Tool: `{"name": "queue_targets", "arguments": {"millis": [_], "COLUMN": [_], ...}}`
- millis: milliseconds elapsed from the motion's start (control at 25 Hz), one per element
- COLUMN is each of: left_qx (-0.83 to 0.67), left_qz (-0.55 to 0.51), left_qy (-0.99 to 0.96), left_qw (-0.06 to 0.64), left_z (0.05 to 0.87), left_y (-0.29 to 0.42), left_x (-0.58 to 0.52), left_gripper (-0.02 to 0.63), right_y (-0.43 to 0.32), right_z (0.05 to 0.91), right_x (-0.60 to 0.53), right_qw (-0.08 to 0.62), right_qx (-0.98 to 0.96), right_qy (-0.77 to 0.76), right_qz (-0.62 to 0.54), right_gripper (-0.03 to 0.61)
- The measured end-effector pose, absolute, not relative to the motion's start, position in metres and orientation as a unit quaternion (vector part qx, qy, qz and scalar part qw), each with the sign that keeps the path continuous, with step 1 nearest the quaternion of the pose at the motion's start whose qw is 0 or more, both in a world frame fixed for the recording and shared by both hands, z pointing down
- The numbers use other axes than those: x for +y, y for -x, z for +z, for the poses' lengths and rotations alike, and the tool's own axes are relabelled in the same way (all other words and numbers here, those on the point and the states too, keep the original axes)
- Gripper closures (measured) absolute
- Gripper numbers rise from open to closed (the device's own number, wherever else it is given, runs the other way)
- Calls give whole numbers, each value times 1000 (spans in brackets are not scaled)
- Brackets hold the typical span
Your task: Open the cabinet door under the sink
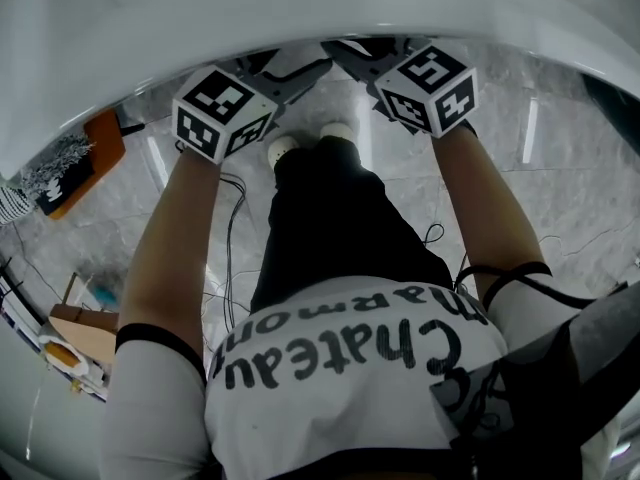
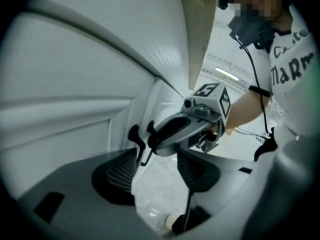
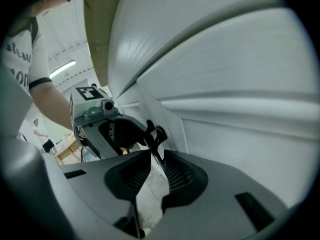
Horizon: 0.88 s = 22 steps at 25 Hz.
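Observation:
The white panelled cabinet door [image 2: 65, 129] [image 3: 240, 134] stands shut under the overhanging white sink rim [image 1: 300, 8]. In the head view both grippers reach under that rim, and only their marker cubes show, left [image 1: 222, 113] and right [image 1: 430, 88]. My left gripper [image 2: 157, 166] is open close to the door, with only the floor in the wide gap between its pads. My right gripper [image 3: 157, 156] is open with a narrower gap, and nothing is pressed between its pads. Each gripper sees the other close beside it, the right gripper [image 2: 142, 136] and the left gripper [image 3: 155, 131], with fingertips nearly meeting at the door.
The grey marble floor [image 1: 560, 178] lies below, with black cables [image 1: 235, 228] trailing across it. The person's white shoes [image 1: 310, 138] stand close to the cabinet. Cardboard boxes [image 1: 80, 328] and an orange object [image 1: 95, 158] sit at the left.

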<state>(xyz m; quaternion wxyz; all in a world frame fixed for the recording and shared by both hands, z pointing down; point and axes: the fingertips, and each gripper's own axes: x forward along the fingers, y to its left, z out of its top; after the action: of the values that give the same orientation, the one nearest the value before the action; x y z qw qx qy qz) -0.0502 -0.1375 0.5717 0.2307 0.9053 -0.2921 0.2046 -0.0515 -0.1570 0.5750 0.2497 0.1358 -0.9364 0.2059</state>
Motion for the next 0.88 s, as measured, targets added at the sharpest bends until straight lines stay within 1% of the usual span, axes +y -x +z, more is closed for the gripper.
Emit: {"name": "queue_targets", "arguments": {"millis": [80,200,240,280,360,440,480,520,600,720,880], "left_qx": [-272,-267,-270,-272,-267,-247,-235,-223,-204,-196,-197], "left_qz": [218,233,238,242,244,245,244,241,238,235,237], "left_qy": [-914,-918,-918,-918,-920,-926,-930,-934,-938,-937,-935], "left_qw": [209,179,169,161,150,142,141,143,149,168,179], "left_z": [572,573,573,572,571,571,571,571,571,571,569], "left_y": [45,42,42,42,42,41,40,38,38,38,34], "left_x": [-135,-135,-135,-134,-133,-130,-127,-124,-117,-112,-111], "left_gripper": [367,360,364,370,373,370,337,318,295,277,275], "right_y": [50,52,54,55,58,58,58,58,58,59,54], "right_z": [575,570,568,567,567,567,568,568,570,570,570], "right_x": [-157,-156,-155,-155,-153,-151,-150,-150,-148,-146,-143], "right_qw": [250,250,248,245,235,229,228,229,233,241,256], "right_qx": [-940,-948,-950,-951,-954,-957,-958,-958,-958,-956,-952], "right_qy": [-142,-158,-165,-170,-168,-155,-149,-144,-139,-136,-133], "right_qz": [181,120,97,84,83,90,92,93,95,99,100], "right_gripper": [492,497,511,511,525,515,508,508,497,497,499]}}
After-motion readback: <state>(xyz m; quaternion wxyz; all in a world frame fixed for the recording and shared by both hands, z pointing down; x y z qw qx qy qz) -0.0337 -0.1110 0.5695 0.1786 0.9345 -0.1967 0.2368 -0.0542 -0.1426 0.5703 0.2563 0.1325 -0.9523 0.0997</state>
